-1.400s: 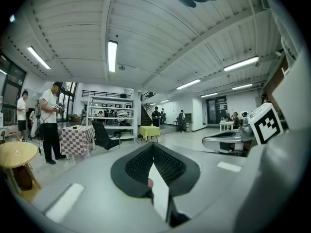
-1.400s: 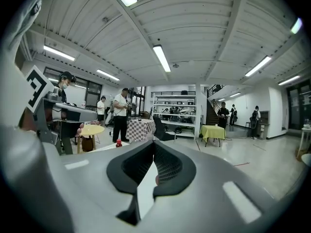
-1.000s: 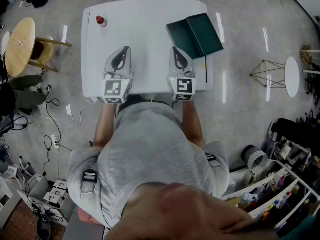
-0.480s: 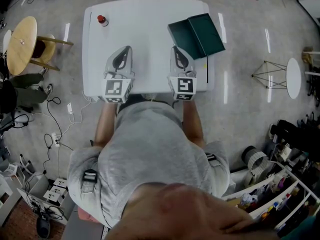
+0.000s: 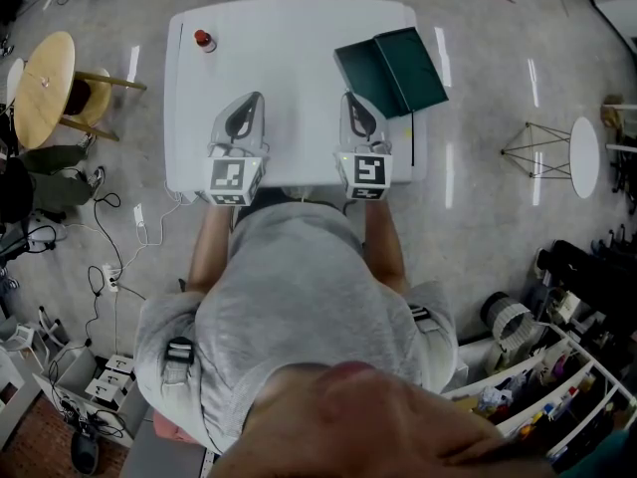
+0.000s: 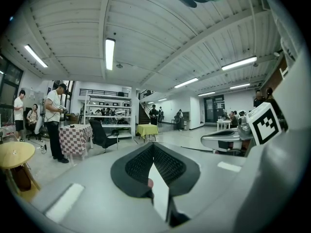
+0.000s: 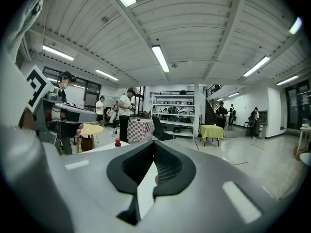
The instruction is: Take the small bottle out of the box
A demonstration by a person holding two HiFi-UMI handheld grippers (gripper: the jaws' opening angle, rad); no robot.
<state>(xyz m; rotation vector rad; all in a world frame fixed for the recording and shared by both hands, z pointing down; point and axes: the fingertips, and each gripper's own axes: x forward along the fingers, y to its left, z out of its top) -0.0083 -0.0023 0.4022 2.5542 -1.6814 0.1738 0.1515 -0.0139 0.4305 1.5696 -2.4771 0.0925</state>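
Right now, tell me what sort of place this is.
Probably a big open lab or workshop hall: long strip lights on a ribbed ceiling, a stocked shelving rack at the far wall, and a person standing by a checkered table on a polished floor.

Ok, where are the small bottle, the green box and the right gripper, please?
small bottle (image 5: 202, 40), head view, on its red cap.
green box (image 5: 373, 76), head view, on its dark flat surface.
right gripper (image 5: 351, 103), head view, at its closed tips.
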